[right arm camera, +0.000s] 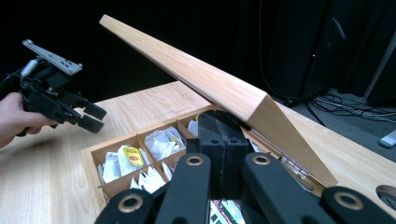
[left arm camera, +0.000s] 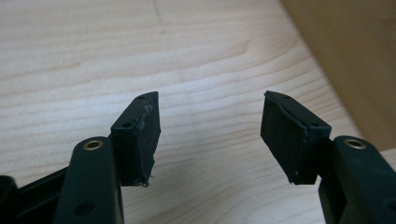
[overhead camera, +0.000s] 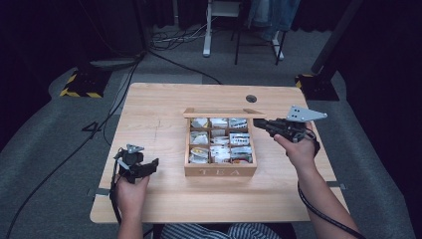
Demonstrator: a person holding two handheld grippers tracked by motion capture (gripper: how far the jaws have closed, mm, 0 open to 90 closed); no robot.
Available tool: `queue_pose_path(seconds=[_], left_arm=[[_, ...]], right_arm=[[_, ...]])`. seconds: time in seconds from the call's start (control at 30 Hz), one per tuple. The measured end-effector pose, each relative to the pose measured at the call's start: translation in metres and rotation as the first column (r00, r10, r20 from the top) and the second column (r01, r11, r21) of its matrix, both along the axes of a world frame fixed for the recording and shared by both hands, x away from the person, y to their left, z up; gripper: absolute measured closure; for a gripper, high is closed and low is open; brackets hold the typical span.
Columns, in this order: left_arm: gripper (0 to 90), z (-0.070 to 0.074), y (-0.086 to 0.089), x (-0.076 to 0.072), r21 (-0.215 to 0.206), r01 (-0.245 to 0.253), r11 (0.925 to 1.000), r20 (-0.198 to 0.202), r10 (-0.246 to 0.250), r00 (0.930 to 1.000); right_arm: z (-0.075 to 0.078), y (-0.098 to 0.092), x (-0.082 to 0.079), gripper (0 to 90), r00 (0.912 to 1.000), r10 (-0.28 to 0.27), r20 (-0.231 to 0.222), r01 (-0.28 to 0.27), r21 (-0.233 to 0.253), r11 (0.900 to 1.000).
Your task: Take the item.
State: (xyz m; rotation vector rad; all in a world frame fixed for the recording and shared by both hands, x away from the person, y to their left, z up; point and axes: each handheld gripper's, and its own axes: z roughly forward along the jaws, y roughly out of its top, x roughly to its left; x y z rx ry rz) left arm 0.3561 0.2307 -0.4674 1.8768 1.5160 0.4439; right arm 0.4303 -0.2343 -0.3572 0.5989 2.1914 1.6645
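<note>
- Tea box (overhead camera: 220, 172) sits mid-table, lid (right arm camera: 219, 88) up and tilted back, sachets (overhead camera: 219, 142) showing in its compartments.
- Right claw (overhead camera: 259, 122) is right at the box's far right corner, at the lid's end; in the right gripper view its jaws stand pressed together, nothing seen between them, the lid's edge just above and beyond the tips.
- Whether those tips actually touch the lid, I can't tell: the black jaws cover the contact spot.
- Left claw (overhead camera: 152, 166) hovers low over the table (overhead camera: 159, 107), to the left of the box and apart from it, jaws spread wide with bare wood between them.
- In the left gripper view the box wall (left arm camera: 355, 56) fills the corner up and right of the jaws, cut off by the frame edge.
- Sachets nearest the right claw are blocked by its own jaws; one yellow-labelled sachet (right arm camera: 132, 156) reads clearly, the rest are white and crumpled, print too small to make out.
- Pale wood table with a round cable hole (overhead camera: 251, 98) behind the right claw.
- Grey carpet (overhead camera: 45, 134) around it, cables (overhead camera: 171, 37) on the floor beyond, black curtains at the back, yellow-and-black striped stand feet (overhead camera: 79, 84) off both far corners.
- Person's striped clothing at the near edge.
</note>
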Motion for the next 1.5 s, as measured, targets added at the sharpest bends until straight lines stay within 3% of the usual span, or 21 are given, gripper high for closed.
queue_pose_path(seconds=[0.1, 0.13, 0.2, 0.3, 0.53, 0.6, 0.63, 0.67, 0.87, 0.97, 1.07, 1.1, 1.13, 1.2, 1.27, 1.3, 1.33, 1.5], left_arm=[[38.6, 0.014, -0.002, -0.005, -0.019, 0.021, 0.9996, 0.039, -0.02, 0.999], [38.7, 0.023, -0.004, -0.008, -0.047, 0.044, 0.9979, 0.064, -0.041, 0.9971], [39.8, 0.027, -0.005, -0.009, -0.056, 0.056, 0.9968, 0.074, -0.052, 0.9959], [41.0, 0.044, -0.011, -0.016, -0.103, 0.112, 0.9883, 0.114, -0.101, 0.9884], [40.8, 0.075, -0.031, -0.028, -0.098, 0.199, 0.975, 0.167, -0.181, 0.9692], [40.8, 0.081, -0.037, -0.029, -0.101, 0.232, 0.9674, 0.176, -0.213, 0.9612], [40.8, 0.088, -0.046, -0.03, -0.109, 0.272, 0.9561, 0.188, -0.249, 0.9501], [40.8, 0.088, -0.046, -0.03, -0.109, 0.272, 0.9561, 0.188, -0.249, 0.9501], [40.8, 0.102, -0.074, -0.031, -0.1, 0.351, 0.931, 0.206, -0.326, 0.9227], [40.8, 0.105, -0.086, -0.03, -0.094, 0.378, 0.9209, 0.204, -0.354, 0.9126], [40.8, 0.106, -0.098, -0.029, -0.087, 0.41, 0.9081, 0.203, -0.386, 0.8998], [40.9, 0.106, -0.108, -0.026, -0.078, 0.432, 0.8987, 0.197, -0.41, 0.8903], [41.0, 0.106, -0.108, -0.026, -0.078, 0.432, 0.8987, 0.197, -0.41, 0.8903], [41.5, 0.105, -0.119, -0.022, -0.076, 0.452, 0.8886, 0.185, -0.433, 0.8822], [41.9, 0.103, -0.129, -0.018, -0.067, 0.477, 0.8765, 0.175, -0.46, 0.8706], [42.0, 0.102, -0.137, -0.015, -0.067, 0.494, 0.867, 0.169, -0.478, 0.862], [42.0, 0.102, -0.137, -0.015, -0.067, 0.494, 0.867, 0.169, -0.478, 0.862], [42.0, 0.1, -0.158, -0.008, -0.077, 0.532, 0.8435, 0.172, -0.514, 0.8404]], right_arm=[[0.0, 0.0, 0.0, 90.0, 1.0, 0.001, -0.002, -0.001, 0.003, 1.0], [0.0, 0.0, 0.0, 90.0, 1.0, 0.0, -0.001, 0.0, 0.001, 1.0], [0.0, 0.0, 0.0, 90.0, 1.0, 0.0, -0.002, 0.0, 0.003, 1.0], [0.0, 0.0, 0.0, 90.0, 1.0, 0.001, 0.0, -0.001, 0.004, 1.0], [0.0, 0.0, 0.0, 90.0, 1.0, 0.002, -0.002, -0.002, 0.007, 1.0], [0.001, 0.0, 0.0, 90.0, 1.0, 0.002, 0.002, -0.002, 0.005, 1.0], [0.001, -0.001, 0.0, 90.0, 1.0, 0.0, 0.003, 0.0, 0.004, 1.0], [0.001, -0.001, 0.0, 90.0, 1.0, 0.0, 0.003, 0.0, 0.004, 1.0], [0.001, -0.001, 0.0, 90.0, 1.0, 0.004, 0.003, -0.004, 0.01, 1.0], [0.001, -0.001, 0.0, 90.0, 1.0, 0.004, 0.004, -0.004, 0.008, 1.0], [0.001, -0.001, 0.0, 90.0, 1.0, 0.006, 0.004, -0.006, 0.009, 1.0], [0.001, -0.001, 0.0, 90.0, 1.0, 0.001, 0.004, -0.001, 0.004, 1.0], [0.001, -0.001, 0.0, 90.0, 1.0, 0.001, 0.004, -0.001, 0.004, 1.0], [0.001, -0.001, 0.0, 90.0, 1.0, 0.002, 0.003, -0.002, 0.005, 1.0], [0.001, -0.001, 0.0, 90.0, 1.0, 0.005, 0.002, -0.005, 0.007, 1.0], [0.001, -0.001, 0.0, 90.0, 1.0, 0.006, 0.002, -0.006, 0.007, 1.0], [0.001, -0.001, 0.0, 90.0, 1.0, 0.006, 0.002, -0.006, 0.007, 1.0], [0.001, -0.001, 0.0, 90.0, 1.0, 0.009, 0.001, -0.009, 0.008, 1.0]])
